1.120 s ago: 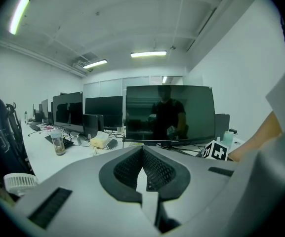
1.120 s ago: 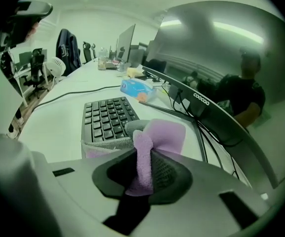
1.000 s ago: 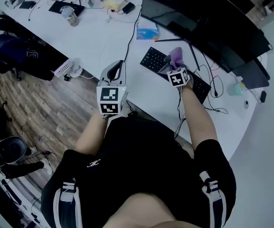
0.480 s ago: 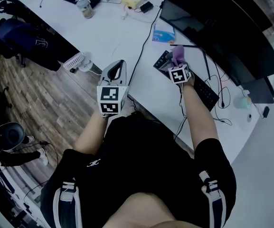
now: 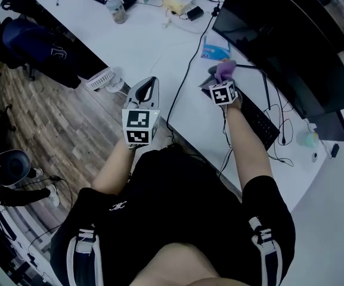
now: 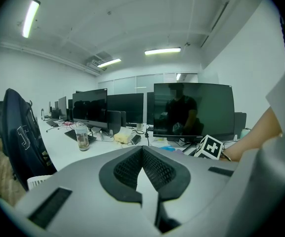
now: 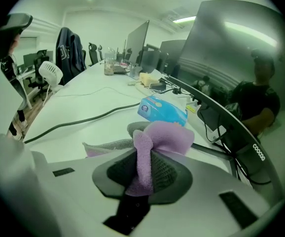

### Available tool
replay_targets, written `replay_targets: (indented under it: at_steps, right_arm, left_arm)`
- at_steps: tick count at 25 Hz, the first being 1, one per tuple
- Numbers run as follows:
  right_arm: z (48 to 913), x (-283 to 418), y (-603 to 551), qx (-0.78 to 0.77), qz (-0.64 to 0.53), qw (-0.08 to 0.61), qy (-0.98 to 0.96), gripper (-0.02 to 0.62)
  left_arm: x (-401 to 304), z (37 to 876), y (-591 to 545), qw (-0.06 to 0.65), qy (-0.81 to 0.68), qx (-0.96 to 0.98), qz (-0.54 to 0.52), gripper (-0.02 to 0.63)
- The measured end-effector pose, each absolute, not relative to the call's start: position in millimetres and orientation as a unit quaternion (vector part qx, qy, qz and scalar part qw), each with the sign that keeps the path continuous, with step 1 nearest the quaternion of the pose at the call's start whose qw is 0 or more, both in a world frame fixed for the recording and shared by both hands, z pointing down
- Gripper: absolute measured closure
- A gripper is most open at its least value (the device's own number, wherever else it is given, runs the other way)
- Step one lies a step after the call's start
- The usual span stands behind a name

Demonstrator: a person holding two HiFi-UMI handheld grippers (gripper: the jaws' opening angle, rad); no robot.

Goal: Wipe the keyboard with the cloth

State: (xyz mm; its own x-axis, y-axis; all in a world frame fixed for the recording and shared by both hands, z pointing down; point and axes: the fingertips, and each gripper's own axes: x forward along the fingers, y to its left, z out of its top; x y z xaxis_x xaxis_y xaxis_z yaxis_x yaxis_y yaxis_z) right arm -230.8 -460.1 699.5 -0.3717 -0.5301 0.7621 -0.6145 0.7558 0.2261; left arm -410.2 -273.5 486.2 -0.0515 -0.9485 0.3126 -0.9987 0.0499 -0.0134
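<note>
Stretching far across the room, a long white table held all the things. A big dark screen stood on its right part. A black keyboard lay in front of the screen, close to the near edge of the table.

The left gripper hung by that near edge, well to the left of the keyboard. Its fingers were pressed together at the tips, with nothing between them. The right gripper was over the left end of the keyboard. Its fingers were closed tight on a purple cloth.

The cloth stuck out past the fingertips in a soft bunch, above that same left end of the keyboard. It was not clear if it touched the keys. A small blue packet lay on the table just beyond the cloth, on the far side.
</note>
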Motion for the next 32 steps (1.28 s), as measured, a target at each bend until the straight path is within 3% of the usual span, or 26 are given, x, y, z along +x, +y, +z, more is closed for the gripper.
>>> replay_targets:
  at_steps: [17, 32]
  right_arm:
    - [702.4, -220.9, -413.7, 0.329, 0.054, 0.437, -0.835, 0.509]
    - [704.1, -118.0, -395.3, 0.376, 0.088, 0.431, -0.816, 0.508]
  left_arm:
    - [-367.7, 482.1, -282.4, 0.111, -0.688, 0.710, 0.102, 0.594]
    - [-274.2, 479.0, -294.6, 0.103, -0.636, 0.757, 0.103, 0.594]
